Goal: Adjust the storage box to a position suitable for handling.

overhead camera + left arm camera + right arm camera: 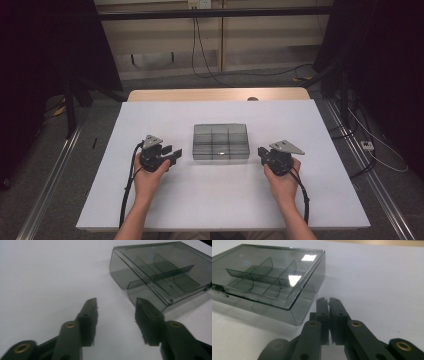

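We flank the closed smoky clear plastic divider box point(220, 142): left gripper point(175, 154) parted, empty; right gripper point(260, 153) closed, empty; nothing grasped yet.

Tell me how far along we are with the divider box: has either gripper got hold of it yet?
Not yet. The smoky clear divider box sits shut and looks empty in mid-table. The left gripper sits just off its left end, jaws apart with nothing between them. The right gripper sits off its right end, jaws closed together on nothing. Contact, gripping and opening the lid all remain.
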The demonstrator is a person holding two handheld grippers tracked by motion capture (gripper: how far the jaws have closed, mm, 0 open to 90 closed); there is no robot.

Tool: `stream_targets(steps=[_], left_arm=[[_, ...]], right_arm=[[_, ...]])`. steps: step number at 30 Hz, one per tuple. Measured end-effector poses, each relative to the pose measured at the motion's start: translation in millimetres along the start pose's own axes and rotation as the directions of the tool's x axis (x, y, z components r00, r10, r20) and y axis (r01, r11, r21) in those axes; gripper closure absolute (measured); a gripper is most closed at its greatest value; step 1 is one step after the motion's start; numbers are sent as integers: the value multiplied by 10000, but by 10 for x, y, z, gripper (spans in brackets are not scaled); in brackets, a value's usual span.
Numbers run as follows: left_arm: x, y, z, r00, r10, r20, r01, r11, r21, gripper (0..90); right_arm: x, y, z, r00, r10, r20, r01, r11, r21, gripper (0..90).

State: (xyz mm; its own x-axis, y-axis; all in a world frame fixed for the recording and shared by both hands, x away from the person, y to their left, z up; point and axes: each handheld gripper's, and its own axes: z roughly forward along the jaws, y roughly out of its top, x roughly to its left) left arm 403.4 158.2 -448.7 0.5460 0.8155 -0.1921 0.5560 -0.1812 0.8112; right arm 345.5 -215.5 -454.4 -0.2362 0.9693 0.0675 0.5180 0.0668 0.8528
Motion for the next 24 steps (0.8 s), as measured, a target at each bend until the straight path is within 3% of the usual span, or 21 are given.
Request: stream_targets(steps=[5, 10, 14, 16, 22, 24], left_arm=[[-14, 44, 164, 9995, -240, 223, 232, 9992, 334, 719], [-47, 85, 265, 9990, -208, 385, 189, 9986, 496, 837], [-73, 144, 351, 9992, -229, 322, 203, 9968, 777, 878], [-70, 144, 381, 9979, -465, 445, 425, 9951, 888, 888], [-78, 90, 508, 9985, -437, 344, 391, 9914, 1246, 896], [-87, 82, 537, 9991, -260, 340, 213, 9912, 1309, 896]], right_arm=[[33, -8, 139, 10000, 16, 36, -17, 9993, 361, 876], [26, 21, 232, 9999, 98, 82, -103, 9976, 689, 886], [54, 60, 310, 9997, 227, 7, -227, 9934, 1123, 891], [60, 73, 356, 9998, 223, 6, -222, 9909, 1327, 894], [93, 108, 443, 9998, 186, -94, -169, 9871, 1592, 896], [110, 110, 461, 10000, 29, -74, -16, 9853, 1709, 897]])
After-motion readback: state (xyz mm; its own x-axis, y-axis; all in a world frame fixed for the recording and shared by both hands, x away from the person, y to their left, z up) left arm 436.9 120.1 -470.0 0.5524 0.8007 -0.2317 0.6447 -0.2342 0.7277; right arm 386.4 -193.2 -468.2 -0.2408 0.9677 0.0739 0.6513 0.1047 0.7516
